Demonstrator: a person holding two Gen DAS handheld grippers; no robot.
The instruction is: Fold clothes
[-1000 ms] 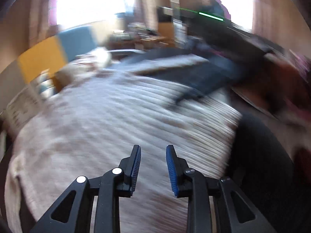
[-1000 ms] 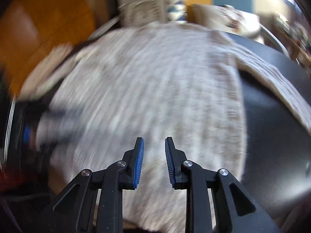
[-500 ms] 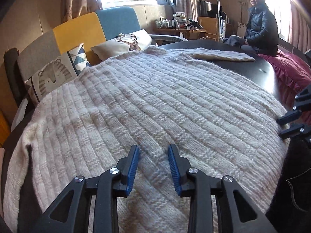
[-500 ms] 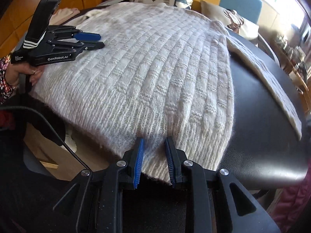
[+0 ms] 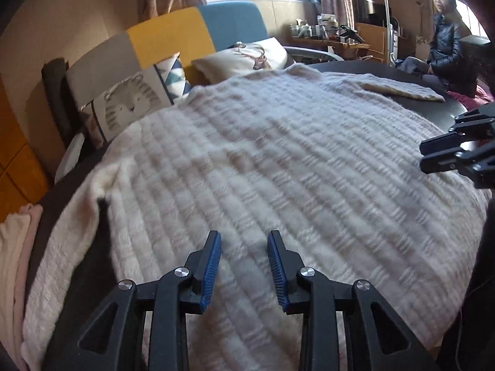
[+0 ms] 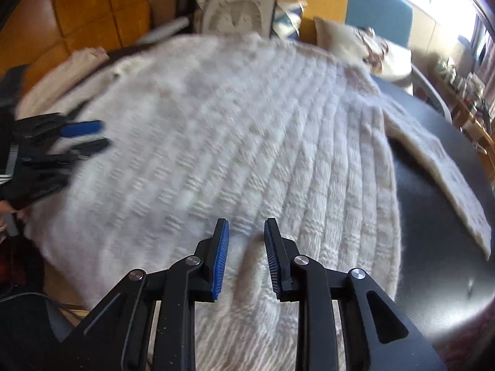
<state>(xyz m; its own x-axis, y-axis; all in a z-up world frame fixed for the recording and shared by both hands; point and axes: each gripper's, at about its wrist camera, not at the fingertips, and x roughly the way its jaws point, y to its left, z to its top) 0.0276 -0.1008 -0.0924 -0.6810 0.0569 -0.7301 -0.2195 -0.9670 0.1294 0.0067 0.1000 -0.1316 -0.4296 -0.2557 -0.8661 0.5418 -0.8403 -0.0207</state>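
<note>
A cream knitted sweater (image 5: 263,160) is lying spread flat over a dark round desk (image 6: 439,216) — it is filling the middle of both views. At the left edge of the left wrist view, folded pale cloth (image 5: 12,247) is sitting beside a sleeve. The left claw (image 5: 244,266) is hovering low over the hem, its blue pads standing narrowly apart with nothing gripped. At the upper right a seated person (image 5: 445,49) is looking on. In the right wrist view the right claw (image 6: 246,256) is also standing narrowly parted above the knit — nothing pinched, the other sleeve (image 6: 448,179) trailing to the right.
</note>
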